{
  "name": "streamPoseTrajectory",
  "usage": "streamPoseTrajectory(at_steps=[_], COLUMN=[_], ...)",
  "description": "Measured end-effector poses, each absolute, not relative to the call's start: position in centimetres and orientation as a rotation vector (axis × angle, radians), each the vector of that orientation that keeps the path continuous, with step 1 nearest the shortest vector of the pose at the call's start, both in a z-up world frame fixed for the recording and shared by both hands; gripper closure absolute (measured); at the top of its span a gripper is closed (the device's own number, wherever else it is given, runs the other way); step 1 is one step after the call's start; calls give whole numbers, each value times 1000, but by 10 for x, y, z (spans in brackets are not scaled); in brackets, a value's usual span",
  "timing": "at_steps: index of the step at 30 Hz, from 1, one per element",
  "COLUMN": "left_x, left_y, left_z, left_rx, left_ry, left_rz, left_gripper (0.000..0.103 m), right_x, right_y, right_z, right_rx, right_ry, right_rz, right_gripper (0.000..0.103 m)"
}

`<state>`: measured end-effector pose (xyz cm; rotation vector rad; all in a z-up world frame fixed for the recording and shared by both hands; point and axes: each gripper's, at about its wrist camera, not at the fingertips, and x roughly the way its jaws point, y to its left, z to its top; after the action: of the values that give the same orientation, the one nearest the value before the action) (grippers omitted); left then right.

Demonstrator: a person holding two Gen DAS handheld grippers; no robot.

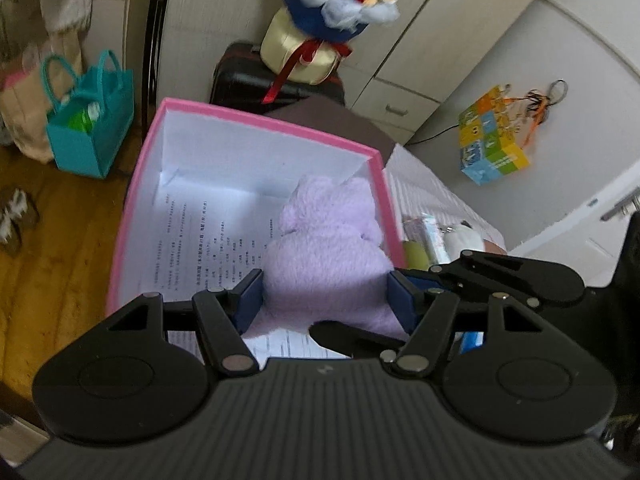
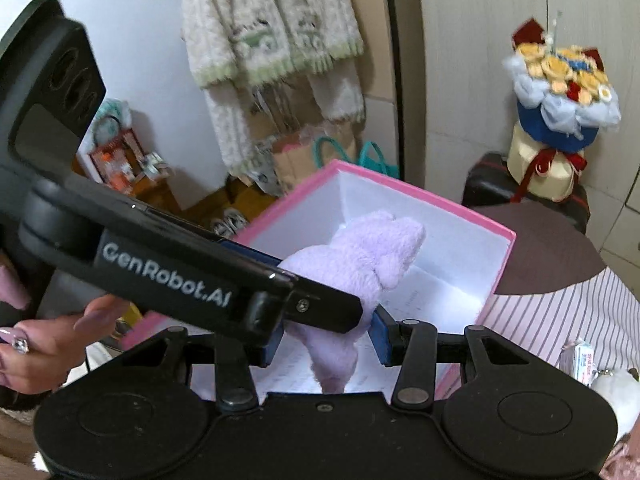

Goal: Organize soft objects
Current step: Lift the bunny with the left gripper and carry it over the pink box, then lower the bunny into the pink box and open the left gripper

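Observation:
A lilac plush toy [image 1: 332, 248] hangs over the open pink box [image 1: 256, 120], whose white inside has a printed sheet [image 1: 208, 248] on its bottom. My left gripper [image 1: 326, 300] is shut on the toy's body, blue pads pressing both sides. In the right wrist view the same plush toy [image 2: 360, 256] has its lower part pinched in my right gripper [image 2: 326, 340]. The left gripper's labelled finger [image 2: 168, 280] crosses in front there. A small white plush [image 1: 464, 236] and a tissue packet [image 1: 428, 228] lie to the right of the box.
The box stands at the edge of a striped bed cover [image 2: 540, 312]. Behind it a bouquet [image 1: 340, 8] rests on a dark suitcase [image 1: 248, 76]. A teal bag [image 1: 88, 120] stands on the wooden floor at left. A colourful cube box [image 1: 492, 136] hangs by white cupboards.

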<state>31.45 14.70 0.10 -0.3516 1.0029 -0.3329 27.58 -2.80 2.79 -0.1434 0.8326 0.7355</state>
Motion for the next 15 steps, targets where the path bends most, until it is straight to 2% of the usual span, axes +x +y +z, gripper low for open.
streamPoseTrajectory(at_steps=[7,15], left_x=[356,373], left_y=[146,143], left_z=[-36,-52], left_rx=[-422,-432], left_ry=[1085,1131], left_rz=[-274,-250], left_gripper=[38,41], right_x=[315,328], right_y=[-14,5], right_z=[-3,-19], right_rx=[-232,-387], right_ry=[898,923], right_rz=[704,659], right_gripper=[52,53])
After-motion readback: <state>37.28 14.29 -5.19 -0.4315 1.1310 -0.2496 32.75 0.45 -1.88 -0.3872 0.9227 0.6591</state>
